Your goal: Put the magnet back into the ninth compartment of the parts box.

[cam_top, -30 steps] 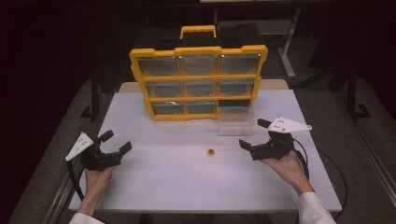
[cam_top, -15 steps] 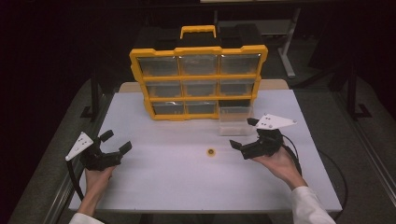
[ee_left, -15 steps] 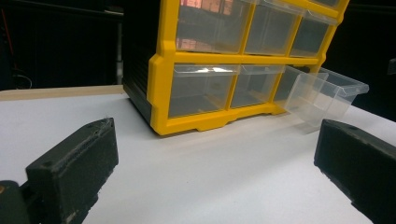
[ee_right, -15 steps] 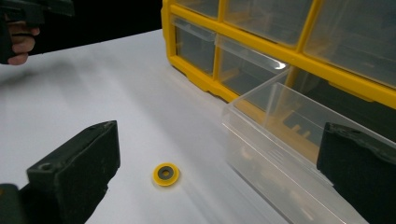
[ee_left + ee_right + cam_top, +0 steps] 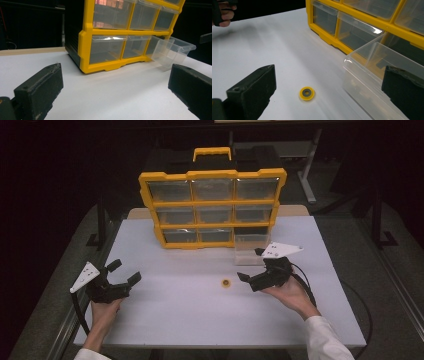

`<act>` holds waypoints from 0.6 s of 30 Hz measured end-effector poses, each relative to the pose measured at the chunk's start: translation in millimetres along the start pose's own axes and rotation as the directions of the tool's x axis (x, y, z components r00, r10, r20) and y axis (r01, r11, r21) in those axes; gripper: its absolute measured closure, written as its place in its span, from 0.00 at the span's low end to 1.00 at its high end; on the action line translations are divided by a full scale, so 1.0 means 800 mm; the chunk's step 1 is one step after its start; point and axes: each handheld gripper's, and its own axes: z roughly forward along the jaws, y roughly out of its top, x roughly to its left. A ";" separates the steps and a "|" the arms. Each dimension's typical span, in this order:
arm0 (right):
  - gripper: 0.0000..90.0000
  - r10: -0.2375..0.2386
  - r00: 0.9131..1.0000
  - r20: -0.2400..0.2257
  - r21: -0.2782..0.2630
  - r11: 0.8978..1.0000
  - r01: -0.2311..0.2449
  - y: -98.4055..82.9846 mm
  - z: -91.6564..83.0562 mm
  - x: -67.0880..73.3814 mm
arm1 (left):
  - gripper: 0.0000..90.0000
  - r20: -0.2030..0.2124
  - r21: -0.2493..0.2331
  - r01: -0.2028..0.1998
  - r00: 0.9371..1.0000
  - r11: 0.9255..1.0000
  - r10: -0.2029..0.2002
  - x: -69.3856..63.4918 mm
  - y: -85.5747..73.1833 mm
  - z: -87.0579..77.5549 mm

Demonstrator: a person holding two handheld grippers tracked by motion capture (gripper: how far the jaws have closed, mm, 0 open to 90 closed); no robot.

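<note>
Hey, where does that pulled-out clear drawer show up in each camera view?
High view: the clear drawer sticks out of the yellow organizer at its bottom right slot, just behind the right gripper.
Left gripper view: right of centre, tilted out.
Right gripper view: lower right, beside the yellow ring.
Shared landmark: the organizer's yellow frame.

High view looks down; both gripper views (low, close) share the yellow organizer (image 5: 212, 210).
</note>
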 end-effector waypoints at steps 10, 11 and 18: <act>0.00 -0.008 0.999 -0.039 0.029 1.000 0.009 0.001 0.014 0.005 | 0.00 -0.001 0.003 0.002 1.000 1.000 -0.002 0.000 -0.001 0.000; 0.00 -0.008 0.999 -0.041 0.034 0.999 0.009 0.000 0.015 0.005 | 0.00 -0.002 0.004 -0.001 1.000 1.000 0.001 0.000 0.000 0.000; 0.00 -0.017 0.997 -0.069 0.073 0.997 0.022 0.000 0.029 0.010 | 0.00 -0.001 0.006 -0.011 1.000 1.000 0.011 -0.001 0.000 0.000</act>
